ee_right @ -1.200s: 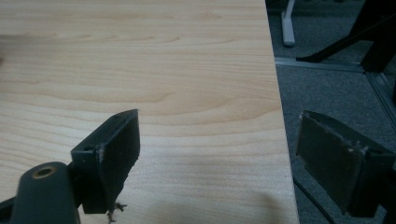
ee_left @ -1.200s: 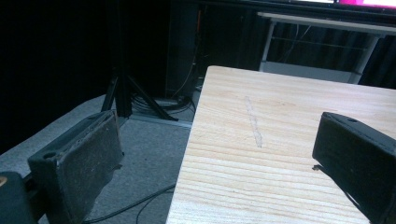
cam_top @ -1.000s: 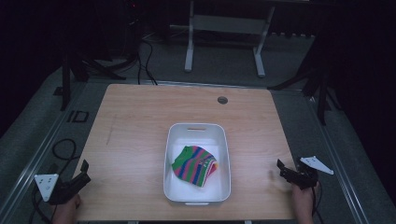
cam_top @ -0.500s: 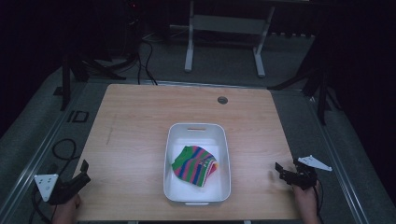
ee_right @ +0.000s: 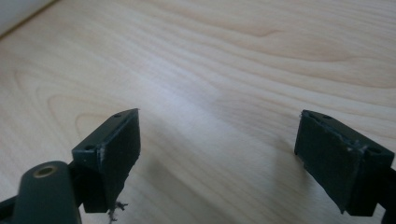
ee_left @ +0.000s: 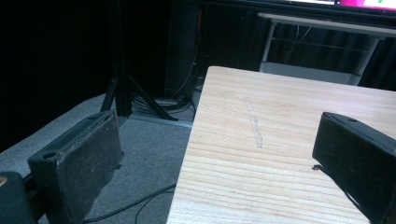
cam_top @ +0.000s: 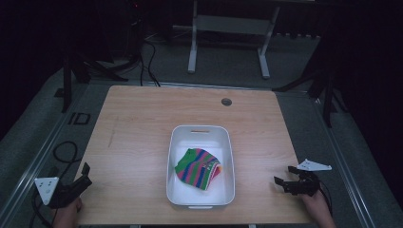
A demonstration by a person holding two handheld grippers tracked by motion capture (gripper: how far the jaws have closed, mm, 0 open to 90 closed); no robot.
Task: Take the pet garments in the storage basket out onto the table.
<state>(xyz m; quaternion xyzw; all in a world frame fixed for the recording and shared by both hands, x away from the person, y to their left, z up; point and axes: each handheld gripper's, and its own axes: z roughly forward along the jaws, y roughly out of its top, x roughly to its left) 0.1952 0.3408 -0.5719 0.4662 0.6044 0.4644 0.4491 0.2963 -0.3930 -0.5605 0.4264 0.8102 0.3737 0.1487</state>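
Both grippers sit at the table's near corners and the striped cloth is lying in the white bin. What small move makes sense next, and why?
Probably bring the right gripper in toward the bin. Its jaws stand open with bare table between them, and they already point toward the cloth, which lies untouched. The left gripper, also open, sits at the table's left edge, angled less toward it.

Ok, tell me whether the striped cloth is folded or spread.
Folded: the striped cloth lies as a compact bundle inside the white tub, edges doubled at right.
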